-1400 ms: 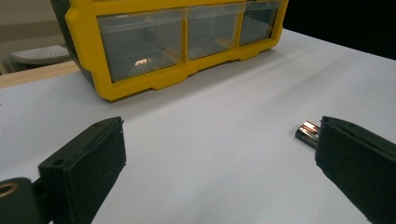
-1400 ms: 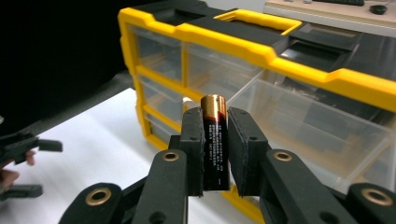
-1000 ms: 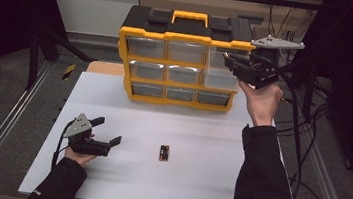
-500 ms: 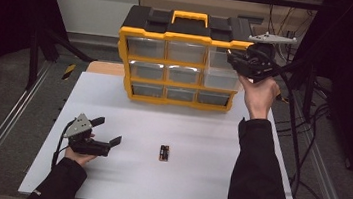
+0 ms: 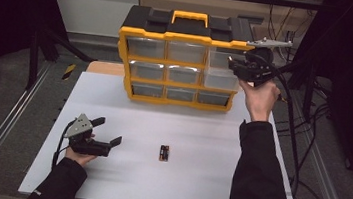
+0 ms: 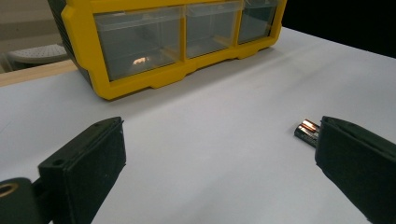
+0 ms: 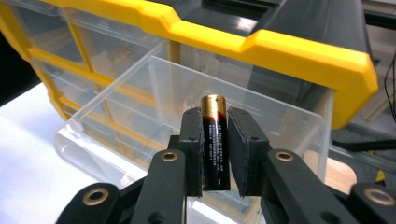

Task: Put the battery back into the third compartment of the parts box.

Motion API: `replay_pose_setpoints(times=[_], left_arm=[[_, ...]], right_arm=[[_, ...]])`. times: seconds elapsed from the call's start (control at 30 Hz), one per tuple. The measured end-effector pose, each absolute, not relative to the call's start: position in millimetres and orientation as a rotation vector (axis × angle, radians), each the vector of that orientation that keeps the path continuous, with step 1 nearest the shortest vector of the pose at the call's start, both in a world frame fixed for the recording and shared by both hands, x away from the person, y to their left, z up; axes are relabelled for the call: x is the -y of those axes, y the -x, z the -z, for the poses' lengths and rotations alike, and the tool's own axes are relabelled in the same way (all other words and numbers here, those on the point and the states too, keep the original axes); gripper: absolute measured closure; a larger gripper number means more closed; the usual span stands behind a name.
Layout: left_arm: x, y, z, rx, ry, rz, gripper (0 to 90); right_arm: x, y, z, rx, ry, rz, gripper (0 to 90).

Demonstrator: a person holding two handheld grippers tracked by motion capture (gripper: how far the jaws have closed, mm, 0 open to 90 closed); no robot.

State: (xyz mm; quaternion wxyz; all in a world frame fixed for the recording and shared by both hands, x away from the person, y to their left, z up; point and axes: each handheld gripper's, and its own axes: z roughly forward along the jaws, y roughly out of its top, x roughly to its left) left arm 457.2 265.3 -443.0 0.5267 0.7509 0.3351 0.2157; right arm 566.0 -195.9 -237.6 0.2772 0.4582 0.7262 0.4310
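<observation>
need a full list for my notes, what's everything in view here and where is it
organizer cabinet: one, yellow frame with black top and clear drawers, at the far side of the table
open drawer: one, clear, pulled out at the cabinet's right column
held battery: one, black with copper top, upright between the right gripper's jaws, in front of the open drawer
batteries on table: apparently two side by side, black and copper, near the table's middle front
table: one, white
cables: several, dark, on the floor to the right
left gripper: one, black with grey plate, open, resting low at the table's front left
right gripper: one, black, shut on the held battery, at the open drawer
</observation>
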Motion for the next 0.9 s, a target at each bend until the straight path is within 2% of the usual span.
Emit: replay_pose_setpoints(times=[0.07,0.37,0.43,0.53,0.67,0.83,0.9], left_arm=[[-265.5,-457.2,442.9,-0.801,-1.795,-0.516,1.4],[-265.4,-457.3,443.2,-0.802,-1.795,-0.514,1.4],[-265.5,-457.4,443.1,-0.802,-1.795,-0.513,1.4],[-265.5,-457.2,442.9,-0.801,-1.794,-0.515,1.4],[-265.2,-457.3,443.2,-0.803,-1.795,-0.513,1.3],[-265.1,-457.1,443.1,-0.803,-1.794,-0.513,1.2],[-265.2,-457.1,443.0,-0.803,-1.793,-0.513,1.2]], right_arm=[[195.8,-566.0,237.8,-1.945,-1.238,-1.156,75.5],[194.2,-559.1,236.2,-1.886,-1.193,-1.191,59.5],[195.3,-554.1,234.3,-1.868,-1.169,-1.234,53.8],[195.5,-542.1,231.7,-1.798,-1.12,-1.278,37.2],[196.7,-525.8,231.8,-1.725,-1.054,-1.348,19.8],[200.4,-505.3,240.5,-1.698,-1.052,-1.439,6.6],[200.0,-500.0,244.7,-1.704,-1.053,-1.443,5.3]])
